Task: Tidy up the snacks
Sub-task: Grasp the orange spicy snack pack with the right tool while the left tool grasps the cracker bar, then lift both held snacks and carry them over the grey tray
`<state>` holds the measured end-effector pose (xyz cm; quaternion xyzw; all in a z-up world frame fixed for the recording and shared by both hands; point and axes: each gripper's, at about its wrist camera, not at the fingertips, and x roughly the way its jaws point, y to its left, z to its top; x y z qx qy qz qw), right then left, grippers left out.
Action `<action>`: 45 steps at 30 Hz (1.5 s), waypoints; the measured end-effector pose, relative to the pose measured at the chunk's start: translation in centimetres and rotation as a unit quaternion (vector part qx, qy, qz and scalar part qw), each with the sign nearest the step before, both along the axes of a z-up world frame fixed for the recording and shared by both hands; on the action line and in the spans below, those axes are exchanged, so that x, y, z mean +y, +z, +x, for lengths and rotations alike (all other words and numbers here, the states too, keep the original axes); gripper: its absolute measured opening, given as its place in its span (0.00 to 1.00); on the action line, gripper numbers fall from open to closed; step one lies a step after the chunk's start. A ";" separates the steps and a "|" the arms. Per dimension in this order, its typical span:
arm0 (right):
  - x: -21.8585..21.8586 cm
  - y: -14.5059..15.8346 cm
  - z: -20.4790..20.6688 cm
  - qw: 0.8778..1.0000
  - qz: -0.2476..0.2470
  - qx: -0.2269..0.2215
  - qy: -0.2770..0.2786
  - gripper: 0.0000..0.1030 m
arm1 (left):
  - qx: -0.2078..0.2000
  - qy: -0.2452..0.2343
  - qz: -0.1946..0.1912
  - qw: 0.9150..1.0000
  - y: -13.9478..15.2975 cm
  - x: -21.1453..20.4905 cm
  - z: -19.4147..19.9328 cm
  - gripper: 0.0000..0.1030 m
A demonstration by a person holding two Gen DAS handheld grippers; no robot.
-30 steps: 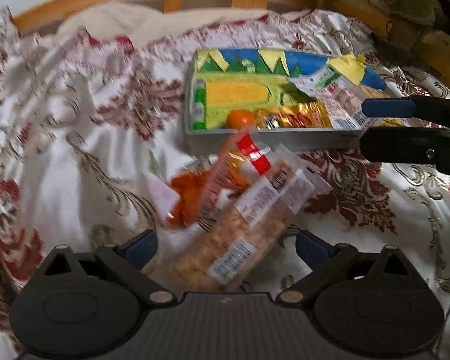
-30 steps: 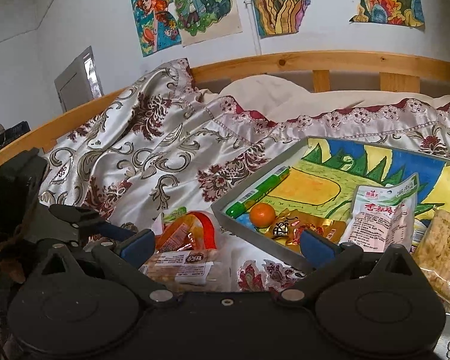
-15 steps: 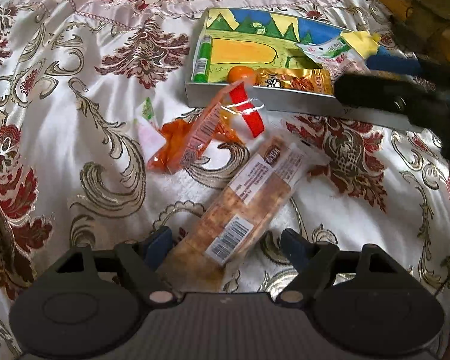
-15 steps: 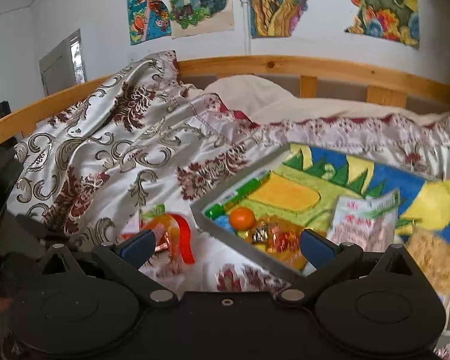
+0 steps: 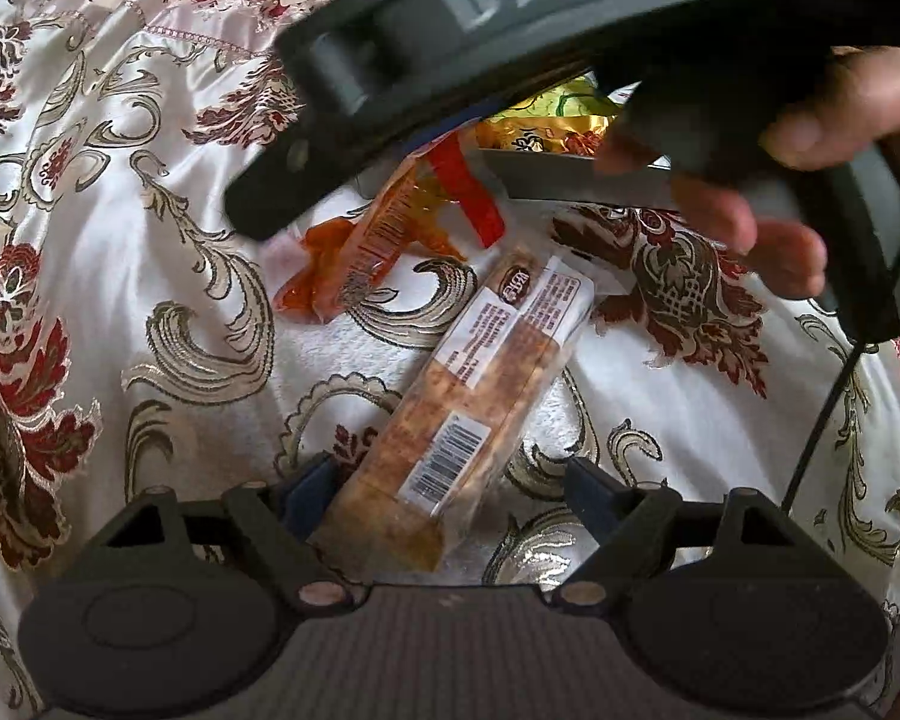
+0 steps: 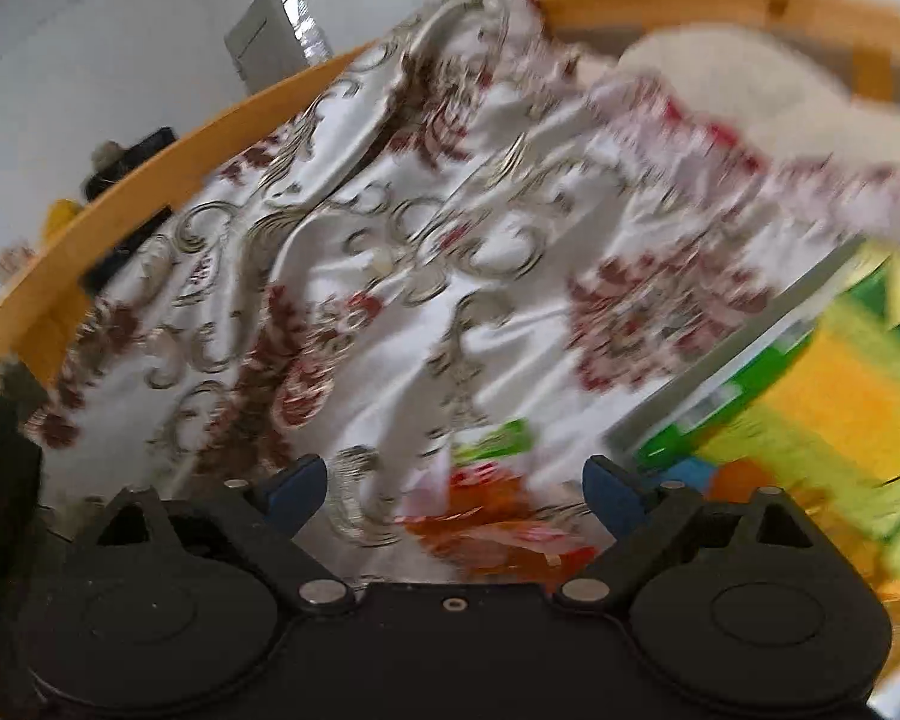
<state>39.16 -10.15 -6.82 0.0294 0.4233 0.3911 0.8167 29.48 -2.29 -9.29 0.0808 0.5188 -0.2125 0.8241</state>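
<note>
On patterned bedspread (image 5: 150,228): long cracker pack (image 5: 450,408) lies diagonal, near end between spread fingers of left tongs (image 5: 450,483), not clamped. Orange snack bag (image 5: 366,252) just beyond it, near grey tray (image 5: 570,183) edge. Right tongs (image 6: 453,489) also wide apart, gripping nothing, orange bag (image 6: 492,531) between tips; view blurred. Right hand (image 5: 798,168) and tool body cross left view's top.
</note>
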 end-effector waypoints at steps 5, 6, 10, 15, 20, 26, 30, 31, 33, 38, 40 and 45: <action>2.1 -1.6 0.8 0.998 -0.032 0.040 0.034 0.89 | 0.002 -0.009 -0.001 1.000 0.0 -0.1 -0.1 0.80; 2.5 -2.0 0.9 0.997 -0.047 0.040 0.036 0.89 | 0.002 -0.014 0.000 1.000 0.0 -0.1 -0.1 0.78; 3.7 -3.3 0.6 0.994 -0.097 0.027 0.031 0.72 | 0.005 -0.022 0.001 1.000 0.0 -0.4 -0.2 0.70; 3.0 -4.1 -0.4 0.995 -0.100 0.003 0.001 0.58 | 0.004 -0.016 0.005 1.000 0.2 -0.3 -0.1 0.58; 2.1 -3.4 -2.0 0.995 -0.092 -0.025 -0.021 0.57 | 0.004 -0.024 0.007 1.000 0.3 -0.4 -0.3 0.55; -1.8 -0.2 -4.8 0.991 -0.057 -0.078 -0.091 0.57 | 0.003 -0.025 0.008 1.000 0.3 -0.5 -0.3 0.54; -5.2 1.9 -7.0 0.984 -0.045 -0.101 -0.136 0.57 | 0.004 -0.019 -0.004 1.000 0.0 -0.6 0.3 0.54; -5.9 2.2 -7.6 0.983 -0.046 -0.103 -0.144 0.57 | 0.004 -0.017 -0.008 1.000 -0.1 -0.6 0.4 0.54; -7.3 2.8 -8.9 0.979 -0.055 -0.107 -0.165 0.58 | 0.002 -0.012 -0.017 1.000 -0.2 -0.6 0.6 0.54; -10.4 3.4 -12.4 0.969 -0.047 -0.101 -0.219 0.58 | 0.005 0.004 -0.032 0.999 -0.3 -0.7 0.8 0.53; -11.2 3.4 -14.0 0.964 -0.043 -0.103 -0.240 0.58 | 0.004 0.007 -0.033 0.999 -0.3 -0.7 0.9 0.52; -11.7 3.8 -17.8 0.954 -0.061 -0.100 -0.276 0.58 | -0.014 0.006 -0.017 1.000 -0.2 -1.5 0.5 0.53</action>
